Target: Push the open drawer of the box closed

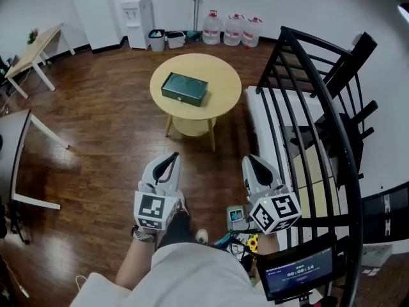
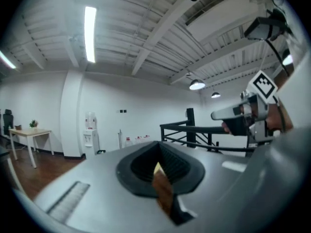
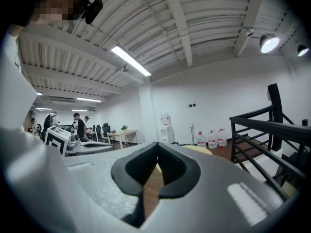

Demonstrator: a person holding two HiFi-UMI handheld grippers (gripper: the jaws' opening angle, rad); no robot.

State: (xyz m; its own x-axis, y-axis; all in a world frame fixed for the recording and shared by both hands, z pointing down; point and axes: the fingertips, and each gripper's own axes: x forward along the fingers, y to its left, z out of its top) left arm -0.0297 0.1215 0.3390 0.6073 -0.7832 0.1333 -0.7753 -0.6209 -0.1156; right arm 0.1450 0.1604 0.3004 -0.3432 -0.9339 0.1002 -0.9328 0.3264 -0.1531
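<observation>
1. The box [image 1: 184,89] is dark green, flat and rectangular. It lies near the middle of a round, pale wooden counter [image 1: 223,82].
2. Its drawer is too small to make out in the head view, so I cannot tell whether it stands open.
3. The box's long axis runs from upper left to lower right.
4. Well short of the counter, over a glossy dark plank floor [image 1: 96,139], the left gripper [image 1: 170,161] and right gripper [image 1: 252,163] point toward it. The fingers of both are closed on nothing.
5. A black metal railing [image 1: 319,107] curves along the right.
</observation>
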